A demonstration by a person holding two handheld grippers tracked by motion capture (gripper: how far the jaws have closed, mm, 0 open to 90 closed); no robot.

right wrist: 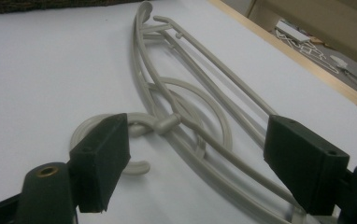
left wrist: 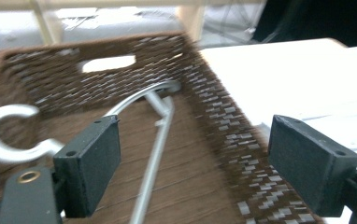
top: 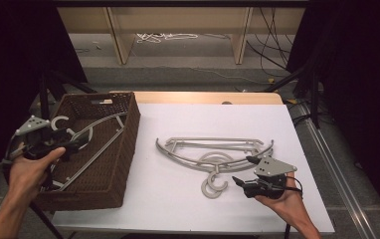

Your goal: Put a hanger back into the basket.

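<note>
Both grippers gape empty: left gripper over the basket holding one hanger; right gripper beside the stacked hangers at centre, likely next.

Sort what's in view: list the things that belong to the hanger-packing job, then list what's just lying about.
Part of the job:
- wicker basket
- hanger in the basket
- hangers on the table
- left gripper, open over the basket
- right gripper, open beside the hangers' hooks

Just lying about:
- white cable on the floor
- wooden shelf legs
</note>
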